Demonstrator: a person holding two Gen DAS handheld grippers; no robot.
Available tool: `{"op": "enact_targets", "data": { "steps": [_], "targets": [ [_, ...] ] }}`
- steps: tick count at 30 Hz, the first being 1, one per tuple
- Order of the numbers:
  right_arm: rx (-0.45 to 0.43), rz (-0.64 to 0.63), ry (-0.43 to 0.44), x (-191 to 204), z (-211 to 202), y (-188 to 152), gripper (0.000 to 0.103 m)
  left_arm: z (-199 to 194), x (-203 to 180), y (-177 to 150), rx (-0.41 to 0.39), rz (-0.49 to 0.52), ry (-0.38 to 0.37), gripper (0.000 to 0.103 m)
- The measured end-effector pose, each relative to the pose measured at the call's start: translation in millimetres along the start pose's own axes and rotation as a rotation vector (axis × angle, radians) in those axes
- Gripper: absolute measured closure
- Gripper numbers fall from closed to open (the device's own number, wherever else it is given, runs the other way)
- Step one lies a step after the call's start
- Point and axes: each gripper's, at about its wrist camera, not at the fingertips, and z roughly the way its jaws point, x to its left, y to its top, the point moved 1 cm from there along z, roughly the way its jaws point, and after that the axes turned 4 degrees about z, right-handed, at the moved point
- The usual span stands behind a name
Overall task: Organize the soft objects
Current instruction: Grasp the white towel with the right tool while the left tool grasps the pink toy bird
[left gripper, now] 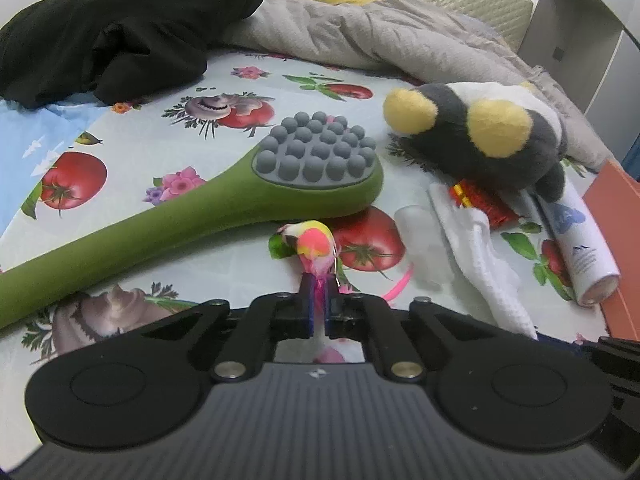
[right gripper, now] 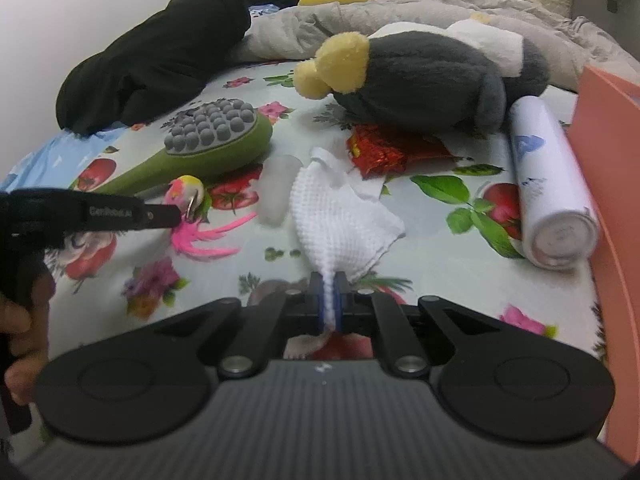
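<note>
My left gripper (left gripper: 318,286) is shut on a small feather toy (left gripper: 314,242) with a pink and yellow ball head and pink feathers; it also shows in the right wrist view (right gripper: 186,196), held just above the floral sheet. My right gripper (right gripper: 330,280) is shut on the corner of a white knitted cloth (right gripper: 336,208), which also shows in the left wrist view (left gripper: 476,248). A grey plush toy with yellow feet (left gripper: 480,128) (right gripper: 420,76) lies behind, on its side.
A green massage brush with grey knobs (left gripper: 208,200) (right gripper: 208,144) lies at left. A black garment (left gripper: 120,28) and a grey quilt (left gripper: 360,36) lie behind. A white spray can (right gripper: 548,188), a red foil wrapper (right gripper: 380,148) and an orange bin wall (right gripper: 612,160) are at right.
</note>
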Motion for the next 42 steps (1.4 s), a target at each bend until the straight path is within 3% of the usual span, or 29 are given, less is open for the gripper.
{"op": "enact_targets", "data": {
  "steps": [15, 22, 24, 25, 27, 31, 34, 42],
  "targets": [
    [0.019, 0.006, -0.037, -5.4, -76.8, -49.7, 0.095, -69.8, -21.5, -34.5, -0.008, 0.0, -0.076, 0.1],
    [0.037, 0.068, -0.041, -21.1, -94.7, -66.0, 0.092, -79.2, -17.0, -39.9, -0.011, -0.053, -0.096, 0.099],
    [0.04, 0.091, -0.036, -25.2, -95.8, -67.3, 0.088, -74.4, -15.7, -37.7, 0.001, -0.052, -0.092, 0.091],
    [0.04, 0.102, -0.038, -27.0, -95.6, -66.6, 0.085, -71.6, -15.0, -36.3, 0.008, -0.051, -0.093, 0.08],
    [0.034, 0.122, -0.033, -29.3, -94.4, -64.0, 0.057, -64.7, -14.1, -32.2, 0.02, -0.047, -0.084, 0.058],
    [0.008, 0.113, -0.001, -28.1, -89.7, -57.0, 0.038, -51.6, -9.9, -23.5, 0.012, -0.057, -0.056, 0.048],
    [0.01, 0.103, 0.013, -26.7, -77.0, -51.8, 0.036, -38.1, -7.3, -16.8, 0.024, -0.066, -0.038, 0.042],
    [0.012, -0.011, 0.022, -12.1, -43.3, -48.1, 0.037, -10.9, -2.6, -7.9, 0.025, -0.077, 0.017, 0.037]
  ]
}}
